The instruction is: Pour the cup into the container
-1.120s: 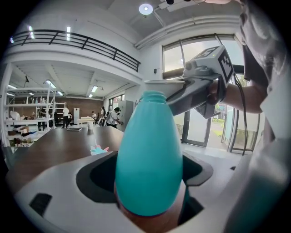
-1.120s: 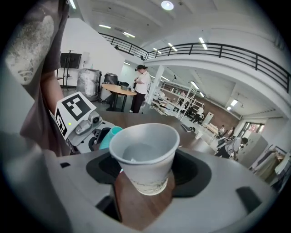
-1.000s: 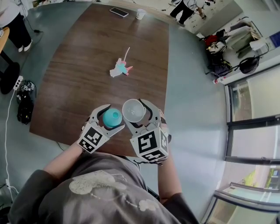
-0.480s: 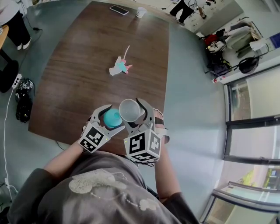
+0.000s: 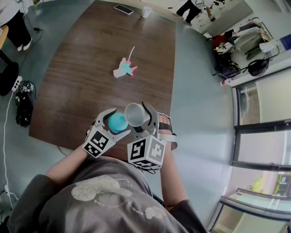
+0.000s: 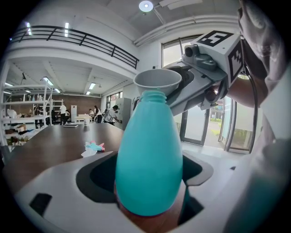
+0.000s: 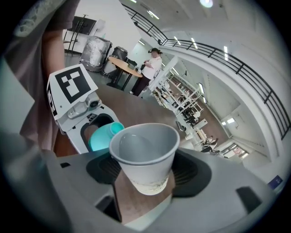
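A teal bottle-shaped container [image 5: 117, 122] stands upright between the jaws of my left gripper [image 5: 114, 123], which is shut on its body near the table's front edge. My right gripper [image 5: 140, 119] is shut on a white paper cup [image 5: 134, 114], which leans left towards the container's mouth. In the left gripper view the cup's rim [image 6: 157, 81] sits right behind the top of the container's neck [image 6: 152, 96]. In the right gripper view the cup [image 7: 145, 157] fills the jaws, and the teal container [image 7: 102, 136] shows just past its rim. Whether anything is inside the cup I cannot tell.
The brown wooden table [image 5: 86, 77] stretches away from me. A small pink and teal paper toy [image 5: 125, 68] lies mid-table. A phone [image 5: 123, 9] and another white cup [image 5: 146, 12] sit at the far end. Bags lie on the floor [image 5: 227, 54] to the right.
My right gripper has rolled left, its marker cube swinging left. The cup has shifted left and tipped closer to the container's mouth. The left gripper and container have stayed put.
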